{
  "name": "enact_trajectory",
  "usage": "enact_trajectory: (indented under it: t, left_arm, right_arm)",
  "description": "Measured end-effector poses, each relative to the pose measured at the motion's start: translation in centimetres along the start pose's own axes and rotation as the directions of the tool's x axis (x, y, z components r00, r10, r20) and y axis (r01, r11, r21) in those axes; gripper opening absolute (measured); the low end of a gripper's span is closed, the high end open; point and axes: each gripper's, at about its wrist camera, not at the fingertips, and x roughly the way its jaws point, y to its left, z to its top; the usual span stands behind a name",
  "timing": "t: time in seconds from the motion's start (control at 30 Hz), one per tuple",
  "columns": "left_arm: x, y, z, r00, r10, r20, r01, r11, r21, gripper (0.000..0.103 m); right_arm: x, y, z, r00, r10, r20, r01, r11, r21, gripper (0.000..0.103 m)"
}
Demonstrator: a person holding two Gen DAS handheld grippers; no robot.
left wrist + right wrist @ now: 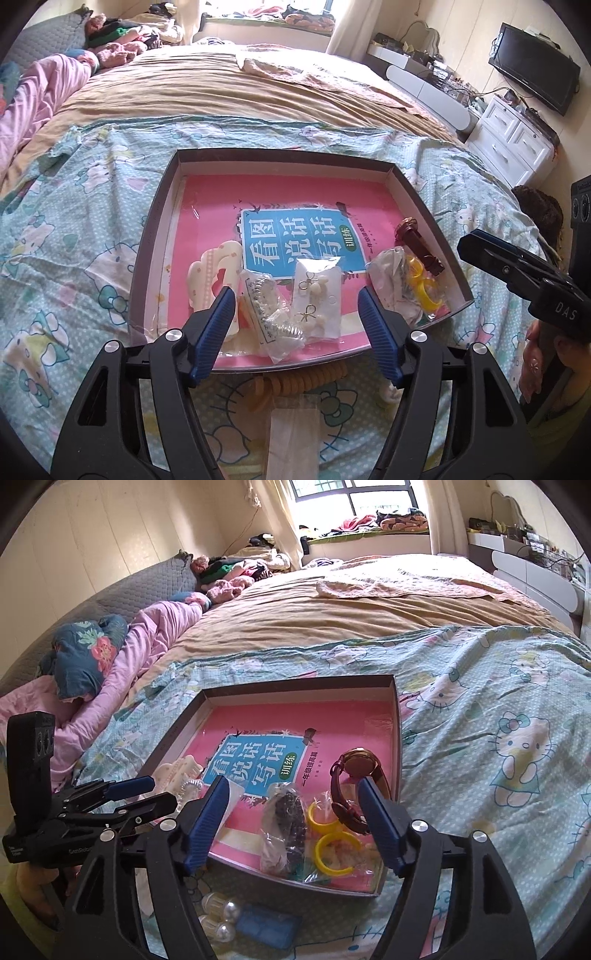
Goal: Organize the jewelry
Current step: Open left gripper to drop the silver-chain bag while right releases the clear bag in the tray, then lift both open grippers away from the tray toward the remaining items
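A shallow grey box (147,236) (397,716) with a pink book inside lies on the bed. In it lie a cream hair claw (207,273), a bagged silver coil (273,314), an earring card (319,299), a brown watch (419,243) (354,771), yellow rings (424,291) (334,845) and a bag of dark beads (286,819). My left gripper (295,332) is open and empty over the box's near edge. My right gripper (291,823) is open and empty over the rings and beads. An orange coil (295,384) lies just outside the box.
Outside the box lie two pearl-topped pieces (221,919) and a blue case (267,928) on the Hello Kitty sheet (498,720). Pink bedding (147,638) and clothes lie at the left. White drawers (513,144) and a TV (535,79) stand right of the bed.
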Motion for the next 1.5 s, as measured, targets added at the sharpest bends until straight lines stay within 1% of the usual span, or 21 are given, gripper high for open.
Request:
enact_trajectory:
  t: [0.07,0.17,0.23,0.47,0.53,0.77,1.03,1.23,1.5]
  left_arm:
    - [-0.4,0.0,0.1,1.000,0.000,0.008,0.000,1.000,-0.001,0.061]
    - [-1.0,0.0,0.2,1.000,0.000,0.015,0.000,1.000,-0.012,0.061]
    - [-1.5,0.0,0.3,1.000,-0.001,0.025,0.002,1.000,-0.016,0.069]
    - [-3.5,0.2,0.7,0.998,0.015,0.066,-0.014,1.000,-0.023,0.075]
    - [-4.0,0.3,0.7,0.997,0.017,0.075,-0.015,0.999,-0.029,0.082]
    - [-5.7,0.8,0.9,0.993,0.026,0.116,-0.021,0.999,-0.045,0.084]
    - [-7.2,1.6,0.7,0.989,0.038,0.143,-0.028,0.997,-0.072,0.085]
    - [-7.9,2.2,0.1,0.987,0.050,0.152,-0.036,0.995,-0.090,0.085]
    - [-8.7,2.1,-0.8,0.986,0.065,0.155,-0.052,0.995,-0.089,0.085]
  right_arm:
    - [-0.6,0.0,0.0,1.000,-0.003,0.012,0.003,1.000,0.002,0.080]
    - [-1.2,0.0,-0.2,1.000,0.001,0.021,-0.001,1.000,0.007,0.081]
    - [-1.5,0.2,-0.2,1.000,0.004,0.023,-0.004,1.000,0.005,0.081]
    - [-2.7,0.6,-0.3,0.999,0.006,0.034,-0.006,1.000,0.002,0.081]
    - [-3.0,0.7,-0.3,0.999,0.005,0.039,-0.005,1.000,-0.001,0.081]
    - [-4.4,1.4,-0.2,0.998,0.009,0.059,-0.008,1.000,-0.021,0.081]
    - [-5.7,2.1,-0.6,0.998,0.017,0.064,-0.014,0.999,-0.049,0.081]
    - [-6.3,2.6,-1.2,0.998,0.022,0.057,-0.018,0.998,-0.065,0.081]
    - [-6.8,3.4,-2.4,0.999,0.030,0.037,-0.027,0.995,-0.094,0.081]
